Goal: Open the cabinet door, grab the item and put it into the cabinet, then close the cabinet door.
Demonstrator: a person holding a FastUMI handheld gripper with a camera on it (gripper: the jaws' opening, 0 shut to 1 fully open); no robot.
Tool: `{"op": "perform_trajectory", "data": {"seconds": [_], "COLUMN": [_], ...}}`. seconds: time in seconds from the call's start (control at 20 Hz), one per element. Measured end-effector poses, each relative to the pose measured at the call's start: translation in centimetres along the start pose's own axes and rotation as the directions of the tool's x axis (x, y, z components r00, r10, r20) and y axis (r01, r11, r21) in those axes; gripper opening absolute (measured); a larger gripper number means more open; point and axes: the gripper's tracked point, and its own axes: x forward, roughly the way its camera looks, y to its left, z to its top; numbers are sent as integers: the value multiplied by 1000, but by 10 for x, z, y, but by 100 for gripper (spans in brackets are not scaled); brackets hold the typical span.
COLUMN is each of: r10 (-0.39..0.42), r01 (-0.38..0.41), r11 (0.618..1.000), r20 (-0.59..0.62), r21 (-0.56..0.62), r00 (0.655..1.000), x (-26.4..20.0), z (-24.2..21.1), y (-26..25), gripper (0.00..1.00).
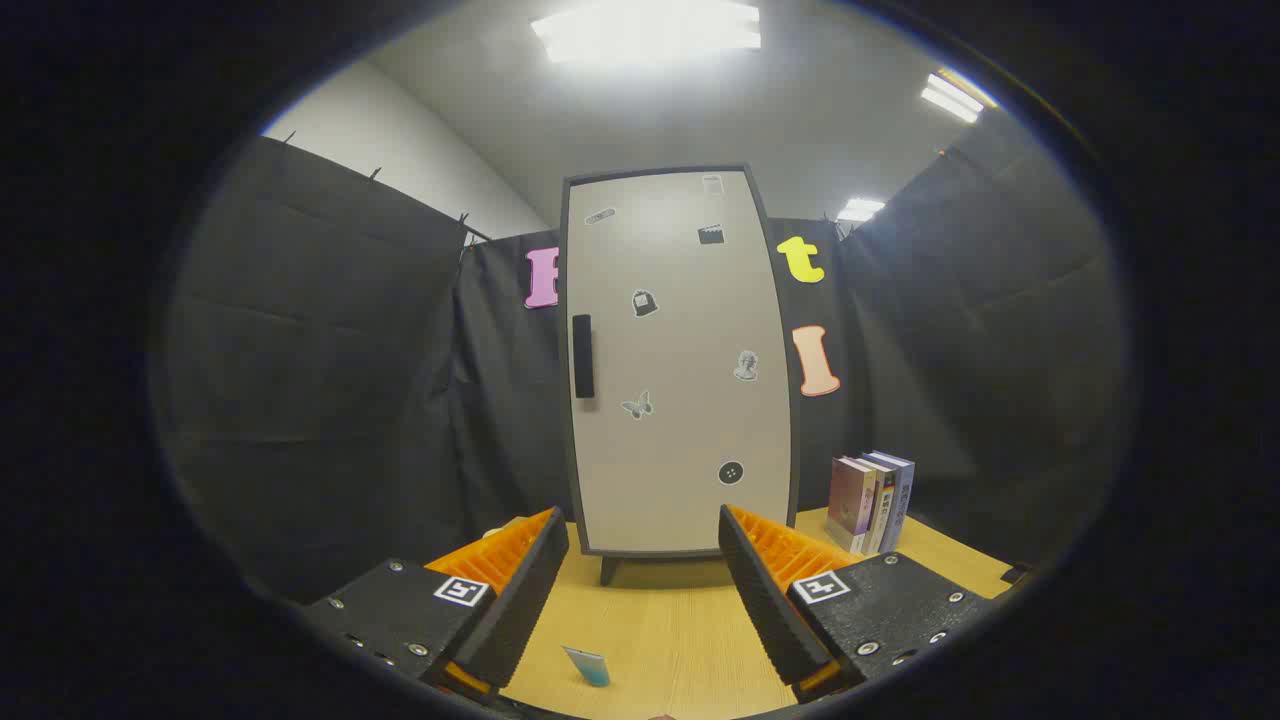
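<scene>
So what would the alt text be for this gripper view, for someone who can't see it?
A closed pale cabinet door with a dark handle on its left edge stands on a wooden table, straight ahead of the open gripper. A small blue-tipped item lies on the table between the fingers, and a few books stand upright right of the cabinet.

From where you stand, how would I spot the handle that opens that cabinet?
Find the tall pale grey cabinet standing on the light wooden table, beyond the open claw. On the left edge of its closed door, about halfway up, sits a black upright bar handle. It is bigger and longer than the small stickers scattered across the door.
</scene>
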Motion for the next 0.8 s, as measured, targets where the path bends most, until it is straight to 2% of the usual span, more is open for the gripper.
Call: {"op": "perform_trajectory", "data": {"seconds": [0.8], "r10": [9], "r01": [-9], "r11": [1000], "r20": [-1], "r21": [15], "r00": [1000], "x": [13], "z": [5], "y": [-12], "gripper": [94]}}
